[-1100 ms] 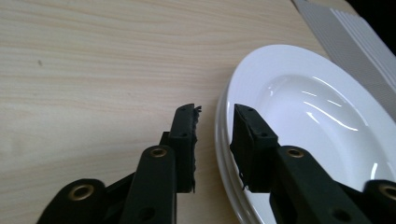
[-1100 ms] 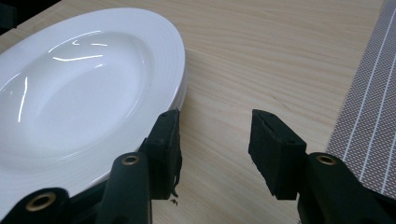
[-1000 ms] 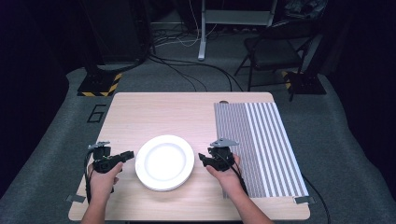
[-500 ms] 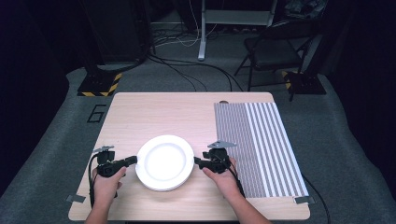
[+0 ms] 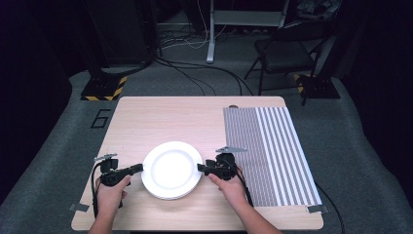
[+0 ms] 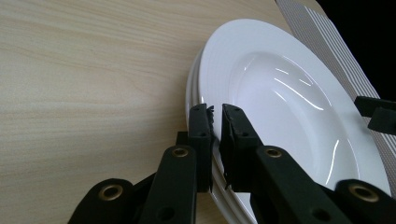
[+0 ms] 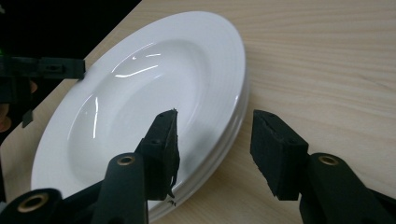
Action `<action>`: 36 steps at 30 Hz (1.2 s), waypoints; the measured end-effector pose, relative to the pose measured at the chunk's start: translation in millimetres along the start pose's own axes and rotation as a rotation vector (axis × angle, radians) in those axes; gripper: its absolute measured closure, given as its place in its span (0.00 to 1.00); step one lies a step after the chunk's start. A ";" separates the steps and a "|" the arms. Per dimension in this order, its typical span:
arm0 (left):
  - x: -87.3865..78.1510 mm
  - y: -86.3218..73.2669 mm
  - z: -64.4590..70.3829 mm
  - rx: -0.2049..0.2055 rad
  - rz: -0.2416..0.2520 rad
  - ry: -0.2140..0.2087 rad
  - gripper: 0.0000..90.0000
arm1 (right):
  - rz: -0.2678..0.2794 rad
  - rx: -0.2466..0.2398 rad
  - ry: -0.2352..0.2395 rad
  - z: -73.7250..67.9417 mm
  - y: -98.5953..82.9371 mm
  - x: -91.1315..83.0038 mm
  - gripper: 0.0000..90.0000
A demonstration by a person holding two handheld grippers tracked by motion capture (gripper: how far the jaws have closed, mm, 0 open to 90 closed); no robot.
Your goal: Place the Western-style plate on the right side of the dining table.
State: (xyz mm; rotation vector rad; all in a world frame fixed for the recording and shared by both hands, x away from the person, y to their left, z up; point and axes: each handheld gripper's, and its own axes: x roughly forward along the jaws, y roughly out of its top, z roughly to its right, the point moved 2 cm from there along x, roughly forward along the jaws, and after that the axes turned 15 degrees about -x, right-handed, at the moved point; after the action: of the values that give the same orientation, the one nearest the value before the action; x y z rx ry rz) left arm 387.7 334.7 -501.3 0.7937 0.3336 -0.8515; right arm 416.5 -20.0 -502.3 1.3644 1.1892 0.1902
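The left claw (image 6: 217,109) pinches the top plate's (image 5: 171,169) rim on the table (image 5: 170,117). The right claw (image 7: 215,123) gapes, straddling the opposite rim.

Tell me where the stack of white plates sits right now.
In the high view, the stack of white plates sits near the table's front edge, between the left tongs and right tongs, left of the striped mat.

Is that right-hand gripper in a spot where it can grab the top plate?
Probably yes. The right gripper is open, with its jaws straddling the rim of the stacked plates, one above and one outside. Nothing lies between them, though closing might catch more than the top plate.
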 end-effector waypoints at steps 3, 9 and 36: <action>0.1 -0.2 -0.2 -0.004 0.001 -0.001 0.92 | -0.003 0.015 0.015 -2.1 -1.1 2.7 0.56; 0.4 -1.5 0.6 -0.001 0.004 0.005 0.92 | -0.018 0.019 -0.010 -11.9 -3.6 9.5 0.55; 1.9 -0.8 -1.8 -0.015 0.003 -0.010 0.92 | 0.134 0.209 -0.195 -31.7 -5.3 10.0 0.59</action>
State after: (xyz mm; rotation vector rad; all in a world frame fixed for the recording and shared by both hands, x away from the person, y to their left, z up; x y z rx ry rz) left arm 388.4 334.6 -504.0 0.7753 0.3299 -0.8493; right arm 395.1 6.0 -504.6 1.6088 0.9757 0.0259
